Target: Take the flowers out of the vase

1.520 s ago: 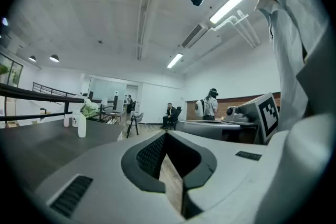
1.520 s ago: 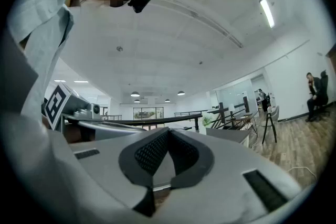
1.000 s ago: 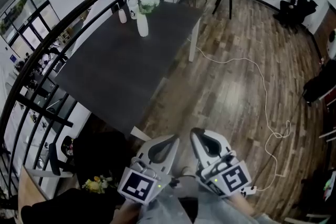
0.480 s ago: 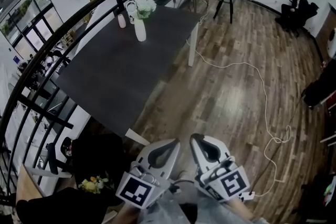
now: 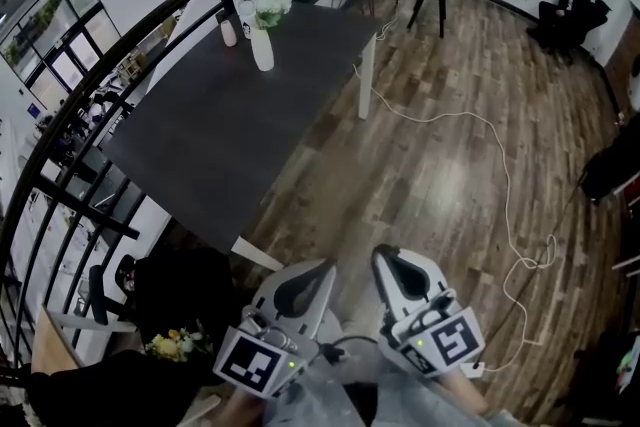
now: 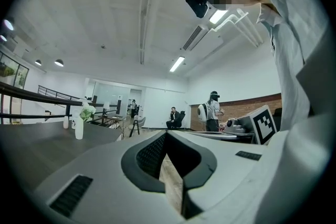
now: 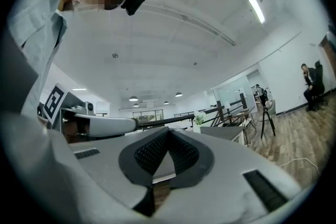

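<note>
A tall white ceramic vase [image 5: 262,50] stands upright near the far end of the long dark grey table [image 5: 230,145], and the bunch of white flowers [image 5: 268,6] sits in its mouth. A small white bottle [image 5: 229,33] stands just beside it. The left gripper [image 5: 318,273] and the right gripper [image 5: 390,260] are side by side over the brown wooden plank floor [image 5: 440,185], well apart from the vase. Both have their jaws clenched tip to tip on nothing.
</note>
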### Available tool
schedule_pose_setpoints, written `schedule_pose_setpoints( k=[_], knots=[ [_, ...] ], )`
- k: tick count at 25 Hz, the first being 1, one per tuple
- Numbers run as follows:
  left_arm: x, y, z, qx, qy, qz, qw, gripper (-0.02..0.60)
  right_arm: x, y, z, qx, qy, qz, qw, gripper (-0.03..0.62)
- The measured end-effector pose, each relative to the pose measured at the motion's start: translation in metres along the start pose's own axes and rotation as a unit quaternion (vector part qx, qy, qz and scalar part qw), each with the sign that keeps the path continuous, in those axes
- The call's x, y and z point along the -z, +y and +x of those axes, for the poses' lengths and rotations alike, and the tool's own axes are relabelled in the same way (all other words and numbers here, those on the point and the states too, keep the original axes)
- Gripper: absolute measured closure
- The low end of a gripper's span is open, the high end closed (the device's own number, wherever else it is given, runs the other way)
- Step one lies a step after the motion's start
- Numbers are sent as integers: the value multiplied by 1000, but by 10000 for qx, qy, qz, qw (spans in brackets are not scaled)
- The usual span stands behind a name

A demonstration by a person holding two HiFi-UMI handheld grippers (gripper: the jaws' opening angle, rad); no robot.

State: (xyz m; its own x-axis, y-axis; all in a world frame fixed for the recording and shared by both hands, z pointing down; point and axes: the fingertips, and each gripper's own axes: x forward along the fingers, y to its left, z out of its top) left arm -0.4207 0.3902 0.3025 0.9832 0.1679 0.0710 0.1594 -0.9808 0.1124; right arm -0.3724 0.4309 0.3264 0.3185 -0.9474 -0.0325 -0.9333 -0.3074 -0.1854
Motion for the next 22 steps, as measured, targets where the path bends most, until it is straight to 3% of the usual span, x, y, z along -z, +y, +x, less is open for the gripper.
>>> schedule_pose_setpoints(
  k=[10, 22],
  knots=[
    [1, 35, 32, 1, -78, -57, 10000, 583, 3, -24, 30, 106, 27, -12, 9999, 591],
    [-20, 115, 111, 250, -130, -29, 9996, 583, -10, -81, 128, 149, 48, -199, 9997, 592]
  ],
)
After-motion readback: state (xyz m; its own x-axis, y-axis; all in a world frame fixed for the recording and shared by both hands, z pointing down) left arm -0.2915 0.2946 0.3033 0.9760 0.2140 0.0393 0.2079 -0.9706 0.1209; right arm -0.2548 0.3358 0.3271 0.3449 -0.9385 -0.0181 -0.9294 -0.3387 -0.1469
